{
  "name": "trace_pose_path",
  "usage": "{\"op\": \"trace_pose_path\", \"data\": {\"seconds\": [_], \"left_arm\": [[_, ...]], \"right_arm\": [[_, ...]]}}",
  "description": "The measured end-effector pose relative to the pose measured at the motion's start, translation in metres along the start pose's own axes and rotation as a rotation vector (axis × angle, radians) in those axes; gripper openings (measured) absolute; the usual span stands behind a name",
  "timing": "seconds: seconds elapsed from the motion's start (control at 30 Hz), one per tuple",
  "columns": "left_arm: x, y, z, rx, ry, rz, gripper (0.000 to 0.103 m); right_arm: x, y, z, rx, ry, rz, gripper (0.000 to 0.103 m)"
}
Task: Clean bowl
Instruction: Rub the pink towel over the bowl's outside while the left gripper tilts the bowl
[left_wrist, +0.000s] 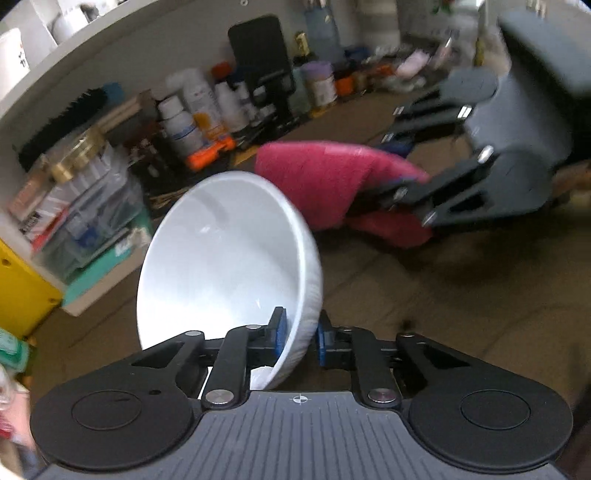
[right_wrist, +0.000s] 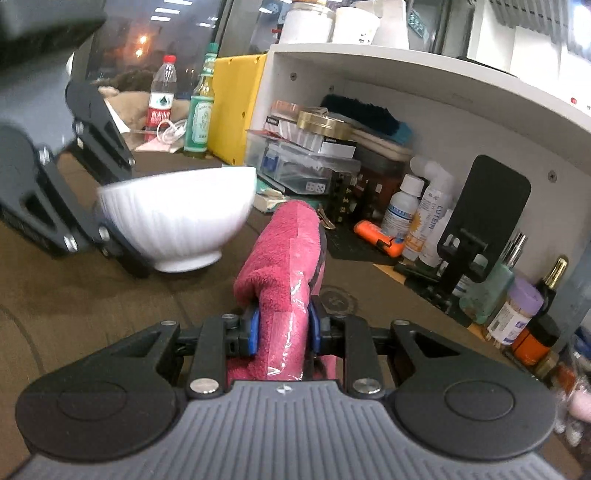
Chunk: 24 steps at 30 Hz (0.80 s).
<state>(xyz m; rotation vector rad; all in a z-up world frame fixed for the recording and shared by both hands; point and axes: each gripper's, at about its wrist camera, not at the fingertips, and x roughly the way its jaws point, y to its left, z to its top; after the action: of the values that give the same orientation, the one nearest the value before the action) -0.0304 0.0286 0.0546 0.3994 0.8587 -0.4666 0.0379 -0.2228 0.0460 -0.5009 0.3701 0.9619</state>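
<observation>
Where bottles crowd: brown tabletop (right_wrist: 92, 295).

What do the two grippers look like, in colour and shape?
Both the left gripper and the right gripper have a grey ribbed body, two round black discs, black link arms with silver pins, and blue pads on the fingers. No cables show.

- Open brown tabletop (left_wrist: 424, 295) from four to six o'clock of the white bowl (left_wrist: 229, 258): free passage.
- Pink towel (left_wrist: 332, 184) blocks at one o'clock.
- Bottles (left_wrist: 188, 118) and storage boxes (left_wrist: 85, 206) crowd ten to twelve.
</observation>
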Motion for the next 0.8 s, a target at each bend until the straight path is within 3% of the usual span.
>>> {"op": "trace_pose_path", "data": {"seconds": [0.13, 0.23, 0.37, 0.57, 0.8], "left_arm": [[-0.02, 0.015, -0.004, -0.12, -0.086, -0.126, 0.01], [-0.028, 0.023, -0.009, -0.193, -0.129, -0.155, 0.01], [-0.024, 0.026, -0.002, -0.245, -0.152, -0.156, 0.01], [-0.018, 0.024, 0.004, -0.258, -0.17, -0.154, 0.01], [-0.019, 0.026, 0.006, -0.264, -0.197, -0.173, 0.01]], "right_arm": [[-0.001, 0.005, 0.004, -0.091, 0.04, -0.023, 0.026], [0.001, 0.014, 0.008, -0.18, 0.065, -0.04, 0.026], [-0.001, 0.041, 0.009, -0.338, 0.076, -0.027, 0.026], [-0.034, 0.097, 0.001, -0.587, 0.079, 0.07, 0.025], [-0.054, 0.117, 0.001, -0.652, 0.092, 0.105, 0.025]]}}
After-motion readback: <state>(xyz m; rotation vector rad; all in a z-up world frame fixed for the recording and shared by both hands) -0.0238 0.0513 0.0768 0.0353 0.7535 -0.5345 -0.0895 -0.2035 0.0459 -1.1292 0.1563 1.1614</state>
